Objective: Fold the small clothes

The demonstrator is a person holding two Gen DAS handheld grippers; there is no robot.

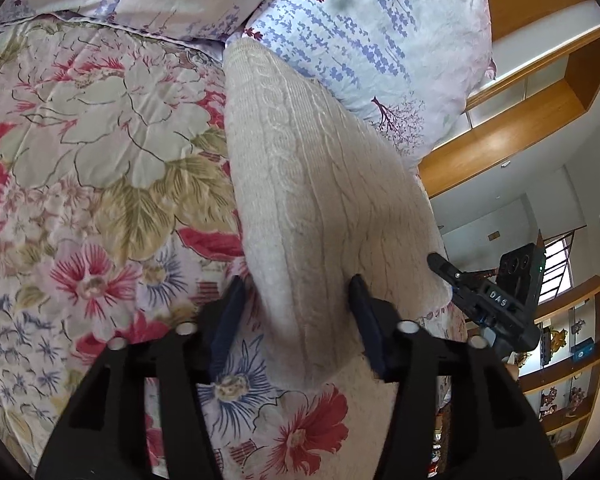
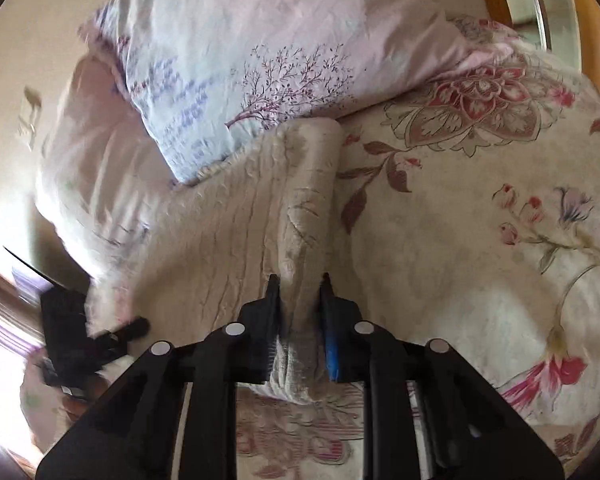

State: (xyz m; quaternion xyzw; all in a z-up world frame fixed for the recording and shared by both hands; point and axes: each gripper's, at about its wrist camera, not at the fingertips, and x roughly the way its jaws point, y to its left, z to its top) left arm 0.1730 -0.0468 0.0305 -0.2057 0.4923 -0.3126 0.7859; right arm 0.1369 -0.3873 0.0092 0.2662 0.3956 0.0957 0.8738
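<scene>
You have one cream knitted garment [image 1: 300, 184] on the bed, lying over the flowered quilt [image 1: 100, 140] with its far end against one of the two pillows [image 1: 360, 40]. Your right tool [image 2: 300, 280] is clenched on a bunched fold of the garment, pads pressing the knit from both sides. Your left tool [image 1: 296, 292] points downward over the near edge; the knit stands between its fingers [image 1: 232, 300], but one finger is apart from the cloth, so it is not yet grasping.
</scene>
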